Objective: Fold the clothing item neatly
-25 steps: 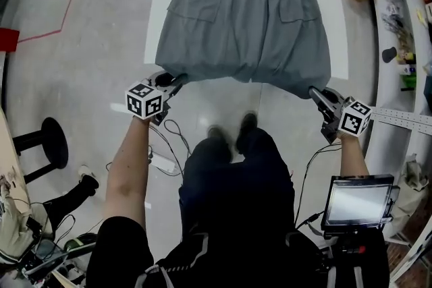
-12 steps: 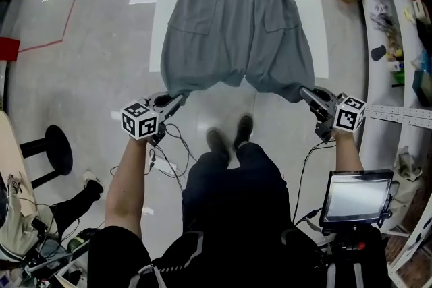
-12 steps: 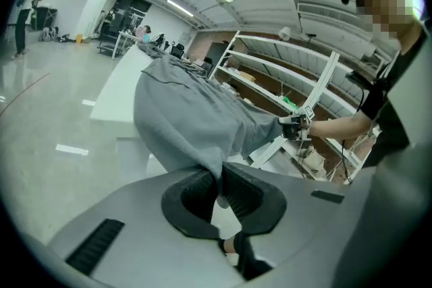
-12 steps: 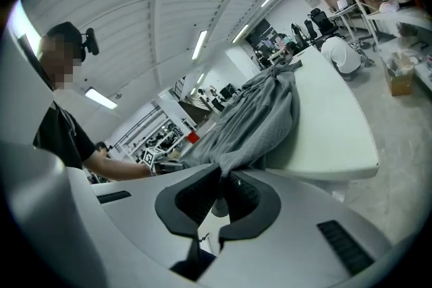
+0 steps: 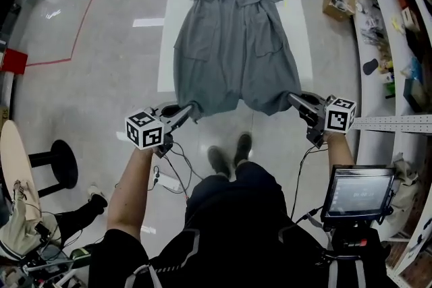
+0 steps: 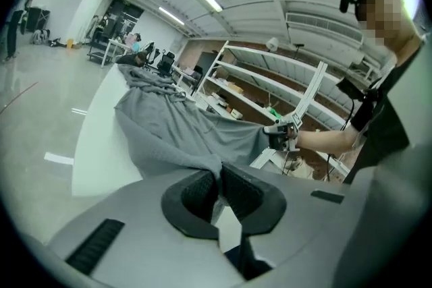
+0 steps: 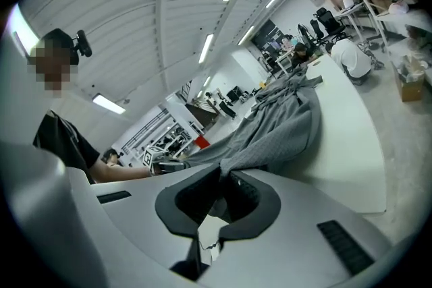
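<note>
A grey dress with a waist tie [image 5: 235, 44] lies lengthwise on a long white table [image 5: 167, 64], its hem lifted off the near end. My left gripper [image 5: 187, 111] is shut on the hem's left corner [image 6: 214, 173], the cloth pinched between its dark pads. My right gripper [image 5: 294, 100] is shut on the hem's right corner [image 7: 236, 168]. The hem [image 5: 237, 103] hangs stretched between the two grippers, sagging in the middle. In the left gripper view the dress [image 6: 177, 130] runs away along the table, and in the right gripper view the dress [image 7: 283, 121] does the same.
Shelves with clutter [image 5: 391, 30] run along the right. A tablet on a stand [image 5: 358, 193] is at my right hip. Cables [image 5: 174, 165] trail on the floor by my feet. A black stool [image 5: 54, 157] and a seated person's leg [image 5: 74, 212] are at the left.
Both grippers have risen and carried the hem's corners up off the table's near end. The left gripper's jaws, around the corner a second ago, have closed on it.
</note>
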